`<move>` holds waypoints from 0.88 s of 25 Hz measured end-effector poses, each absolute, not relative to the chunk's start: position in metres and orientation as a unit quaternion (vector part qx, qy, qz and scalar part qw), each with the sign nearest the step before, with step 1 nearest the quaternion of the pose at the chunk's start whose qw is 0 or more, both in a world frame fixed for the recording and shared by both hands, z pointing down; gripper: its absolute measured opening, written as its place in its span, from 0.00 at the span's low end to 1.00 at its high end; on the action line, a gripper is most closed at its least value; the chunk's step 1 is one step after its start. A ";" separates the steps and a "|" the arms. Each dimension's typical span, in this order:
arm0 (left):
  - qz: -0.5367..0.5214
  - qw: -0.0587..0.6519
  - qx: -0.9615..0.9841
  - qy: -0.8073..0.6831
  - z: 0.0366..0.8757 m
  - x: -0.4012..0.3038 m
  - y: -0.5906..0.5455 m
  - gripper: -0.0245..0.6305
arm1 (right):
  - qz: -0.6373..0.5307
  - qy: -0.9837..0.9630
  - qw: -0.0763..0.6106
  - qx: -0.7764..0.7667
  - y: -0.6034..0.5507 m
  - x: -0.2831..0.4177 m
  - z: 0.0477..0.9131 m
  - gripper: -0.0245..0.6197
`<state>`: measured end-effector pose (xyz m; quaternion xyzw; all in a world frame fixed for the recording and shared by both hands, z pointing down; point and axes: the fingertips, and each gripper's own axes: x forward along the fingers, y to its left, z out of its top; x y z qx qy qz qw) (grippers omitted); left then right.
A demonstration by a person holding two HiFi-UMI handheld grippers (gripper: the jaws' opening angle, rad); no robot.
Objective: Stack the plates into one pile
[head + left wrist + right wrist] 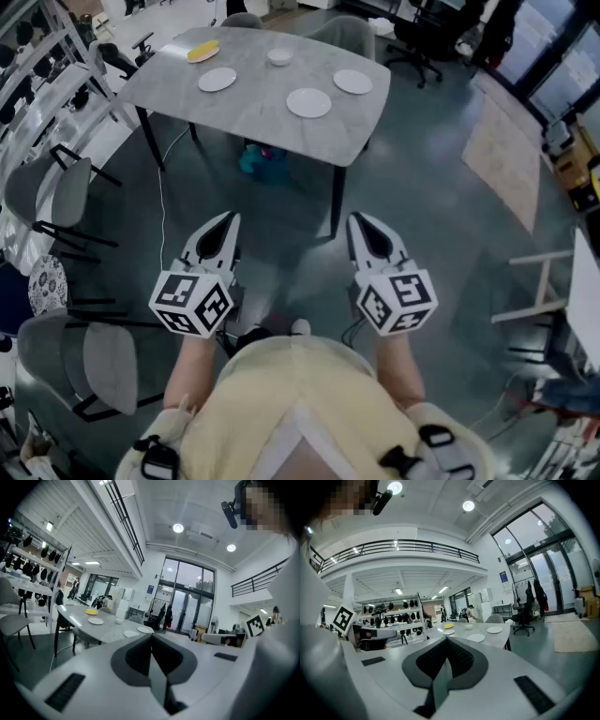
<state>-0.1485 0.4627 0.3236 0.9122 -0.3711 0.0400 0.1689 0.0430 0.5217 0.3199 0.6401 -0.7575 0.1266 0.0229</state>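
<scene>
Three white plates lie apart on the grey table (281, 131) far ahead of me: one at the left (217, 80), one in the middle (308, 102), one at the right (352, 82). A yellow plate (202, 51) and a small white bowl (279, 56) sit behind them. My left gripper (228, 221) and right gripper (359, 222) are held side by side over the floor, well short of the table, both shut and empty. The left gripper view shows the shut left gripper (151, 637) and the plates (95, 621) far off. In the right gripper view the shut right gripper (446, 640) points toward the plates (476, 638).
Grey chairs (56, 202) stand at my left, with a rack beyond them. Two more chairs (342, 33) are tucked behind the table. A teal object (261, 159) lies under the table. A beige rug (506, 155) and a white stand (548, 281) are to the right.
</scene>
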 end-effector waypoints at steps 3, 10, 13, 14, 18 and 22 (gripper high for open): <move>0.034 0.169 0.906 -0.387 0.323 -0.147 0.457 0.04 | 0.123 -0.762 0.025 0.636 0.520 0.048 0.320 0.04; 0.042 0.160 0.900 -0.402 0.327 -0.137 0.456 0.04 | 0.143 -0.762 0.011 0.631 0.518 0.062 0.330 0.04; 0.044 0.165 0.897 -0.407 0.330 -0.136 0.457 0.04 | 0.154 -0.767 0.005 0.622 0.518 0.063 0.334 0.04; 0.045 0.167 0.896 -0.408 0.331 -0.135 0.458 0.04 | 0.157 -0.768 0.005 0.621 0.519 0.064 0.336 0.04; 0.054 0.172 0.894 -0.409 0.336 -0.130 0.459 0.04 | 0.176 -0.767 0.000 0.617 0.516 0.067 0.343 0.05; 0.078 0.169 0.892 -0.412 0.349 -0.133 0.458 0.04 | 0.190 -0.767 -0.004 0.612 0.508 0.063 0.351 0.05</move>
